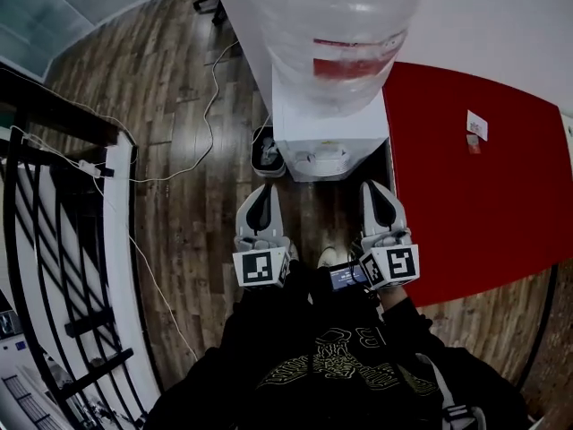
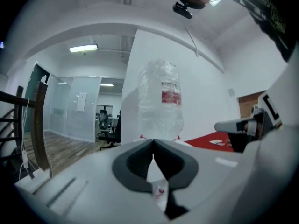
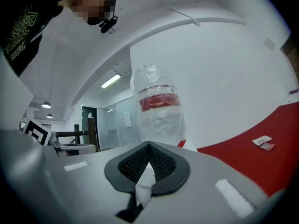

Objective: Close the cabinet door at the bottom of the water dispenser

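Observation:
A white water dispenser (image 1: 304,119) stands straight ahead in the head view, seen from above. It carries a large clear bottle (image 1: 345,34) with a red label. Its bottom cabinet door is hidden below the dispenser's top in every view. My left gripper (image 1: 260,189) and right gripper (image 1: 374,186) are held side by side, raised and pointing at the dispenser, apart from it. Both are shut with nothing between the jaws. The left gripper view shows its shut jaws (image 2: 153,143) below the bottle (image 2: 161,101). The right gripper view shows the same for its own jaws (image 3: 149,145) and bottle (image 3: 158,108).
A red wall panel (image 1: 466,186) with a small paper tag (image 1: 476,125) runs to the right of the dispenser. A small dark bin (image 1: 267,150) sits at its left foot. A white cable (image 1: 192,164) crosses the wood floor towards a black railing (image 1: 54,240). Office chairs (image 2: 105,125) stand far back.

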A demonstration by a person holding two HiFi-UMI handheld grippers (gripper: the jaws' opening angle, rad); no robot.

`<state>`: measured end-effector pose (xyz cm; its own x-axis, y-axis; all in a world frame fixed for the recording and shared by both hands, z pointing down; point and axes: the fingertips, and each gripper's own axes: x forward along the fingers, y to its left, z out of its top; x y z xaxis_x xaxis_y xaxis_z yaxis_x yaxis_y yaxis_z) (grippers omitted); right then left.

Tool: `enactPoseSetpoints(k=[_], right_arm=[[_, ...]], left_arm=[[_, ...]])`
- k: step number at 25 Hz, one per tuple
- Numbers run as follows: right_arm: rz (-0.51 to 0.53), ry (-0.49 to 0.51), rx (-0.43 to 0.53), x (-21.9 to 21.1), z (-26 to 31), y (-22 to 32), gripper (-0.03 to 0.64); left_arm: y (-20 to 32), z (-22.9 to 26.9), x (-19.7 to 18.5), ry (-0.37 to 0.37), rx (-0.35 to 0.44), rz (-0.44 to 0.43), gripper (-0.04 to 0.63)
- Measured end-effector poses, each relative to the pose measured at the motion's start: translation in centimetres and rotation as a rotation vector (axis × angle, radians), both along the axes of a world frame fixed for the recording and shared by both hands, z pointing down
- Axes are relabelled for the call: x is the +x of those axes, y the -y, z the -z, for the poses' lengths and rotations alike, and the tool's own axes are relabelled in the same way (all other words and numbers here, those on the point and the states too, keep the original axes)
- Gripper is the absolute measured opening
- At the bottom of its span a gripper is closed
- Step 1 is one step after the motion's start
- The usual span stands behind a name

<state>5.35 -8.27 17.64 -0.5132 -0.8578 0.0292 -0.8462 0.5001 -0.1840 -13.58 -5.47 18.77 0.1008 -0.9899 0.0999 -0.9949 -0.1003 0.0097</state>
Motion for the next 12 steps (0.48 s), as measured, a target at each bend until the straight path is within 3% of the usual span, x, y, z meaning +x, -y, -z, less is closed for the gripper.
enactPoseSetpoints(k=[5, 12], right_arm=[[-0.032, 0.031, 0.06, 0.4, 4.2, -0.8, -0.002], [-0.047, 0.04, 0.119, 0.0, 7.9, -0.1, -0.002]], left_arm=[[-0.5, 3.9, -0.7, -0.011, 0.058, 0.024, 0.006], [0.4, 7.0, 0.7, 0.033, 0.111, -0.028, 0.006]])
